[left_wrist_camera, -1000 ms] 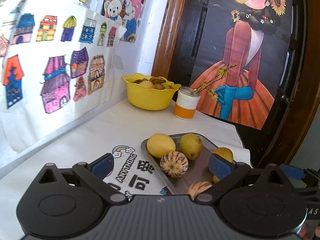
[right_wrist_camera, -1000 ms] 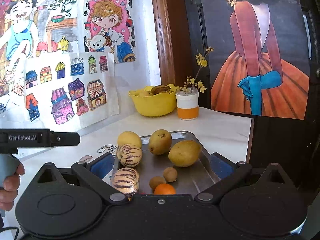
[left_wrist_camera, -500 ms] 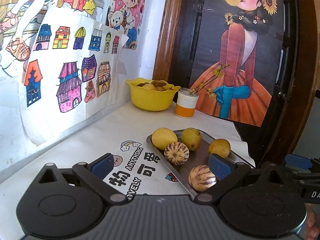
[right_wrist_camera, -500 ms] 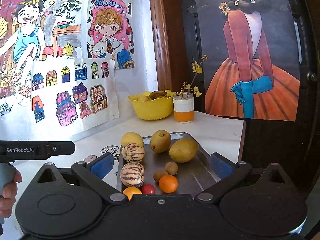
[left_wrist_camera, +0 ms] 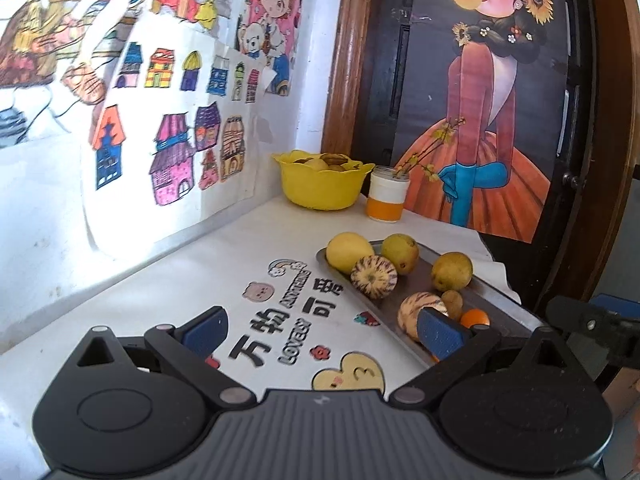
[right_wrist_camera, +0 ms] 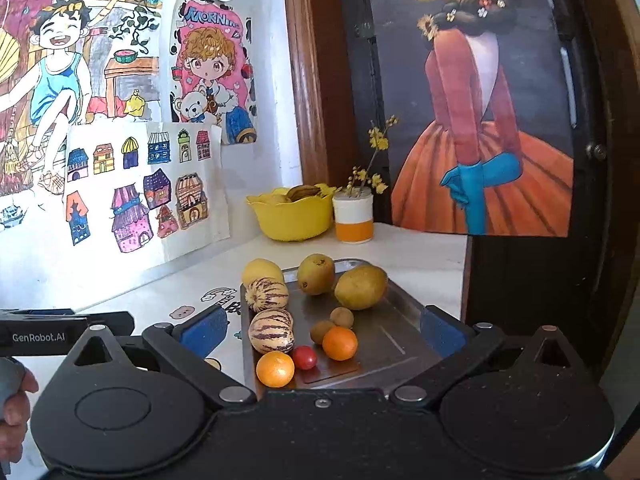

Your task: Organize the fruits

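A metal tray (right_wrist_camera: 400, 320) on the white table holds several fruits: two striped melons (right_wrist_camera: 271, 330), a yellow mango (right_wrist_camera: 263, 272), two pears (right_wrist_camera: 361, 287), two oranges (right_wrist_camera: 339, 343), a cherry tomato (right_wrist_camera: 304, 357) and small brown fruits (right_wrist_camera: 342, 317). The tray also shows in the left wrist view (left_wrist_camera: 492, 292). A yellow bowl (right_wrist_camera: 294, 216) with fruit stands at the back. My right gripper (right_wrist_camera: 320, 328) is open and empty, in front of the tray. My left gripper (left_wrist_camera: 320, 330) is open and empty, over the table left of the tray.
A white and orange cup (right_wrist_camera: 354, 220) with yellow flowers stands beside the bowl. Drawings cover the wall on the left (right_wrist_camera: 140, 192). A dark door with a poster (right_wrist_camera: 480, 140) is behind. A printed mat (left_wrist_camera: 288, 320) lies on the table.
Both grippers have pulled back and risen from the tray. More of the tray's near fruits and the printed mat have come into view.
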`<action>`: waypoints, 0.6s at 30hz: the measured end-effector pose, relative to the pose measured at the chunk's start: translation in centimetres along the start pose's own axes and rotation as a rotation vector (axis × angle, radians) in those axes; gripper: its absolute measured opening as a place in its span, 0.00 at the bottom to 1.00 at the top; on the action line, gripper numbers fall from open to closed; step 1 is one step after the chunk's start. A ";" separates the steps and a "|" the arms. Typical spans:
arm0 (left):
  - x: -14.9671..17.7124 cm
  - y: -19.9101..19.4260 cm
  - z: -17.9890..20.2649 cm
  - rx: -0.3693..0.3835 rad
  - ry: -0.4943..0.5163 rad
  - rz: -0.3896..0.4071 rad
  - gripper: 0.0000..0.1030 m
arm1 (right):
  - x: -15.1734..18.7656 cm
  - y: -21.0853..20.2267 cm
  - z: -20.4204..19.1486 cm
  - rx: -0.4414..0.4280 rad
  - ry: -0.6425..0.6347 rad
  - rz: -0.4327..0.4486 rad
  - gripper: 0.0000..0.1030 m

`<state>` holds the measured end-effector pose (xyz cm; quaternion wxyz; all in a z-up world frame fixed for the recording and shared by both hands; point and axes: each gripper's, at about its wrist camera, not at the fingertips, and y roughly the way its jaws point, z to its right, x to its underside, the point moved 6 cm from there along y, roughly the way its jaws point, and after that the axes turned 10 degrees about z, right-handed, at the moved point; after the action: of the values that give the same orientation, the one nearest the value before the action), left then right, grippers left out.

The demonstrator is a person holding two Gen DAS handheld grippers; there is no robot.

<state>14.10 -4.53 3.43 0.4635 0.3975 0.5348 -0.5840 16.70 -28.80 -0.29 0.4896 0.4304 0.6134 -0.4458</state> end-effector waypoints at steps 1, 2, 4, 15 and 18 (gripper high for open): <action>0.2 -0.2 -0.2 -0.004 -0.001 0.001 1.00 | 0.1 -0.2 -0.1 0.009 -0.003 0.004 0.99; 0.4 -0.3 -0.3 -0.009 -0.002 0.002 1.00 | 0.1 -0.4 -0.2 0.017 -0.006 0.009 0.99; 0.8 -0.7 -0.8 -0.024 -0.005 0.004 1.00 | 0.4 -0.9 -0.3 0.031 -0.008 0.015 0.99; 3.0 -3.2 -2.7 -0.080 -0.021 0.019 1.00 | 3.0 -2.6 -2.4 0.042 -0.046 0.030 0.99; 3.2 -3.7 -3.0 -0.072 -0.040 0.041 1.00 | 3.6 -3.3 -2.7 0.070 -0.066 0.060 0.99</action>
<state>9.60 -1.91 0.96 0.5000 0.3797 0.5379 -0.5626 12.44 -26.60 -3.05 0.5075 0.4504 0.5677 -0.4662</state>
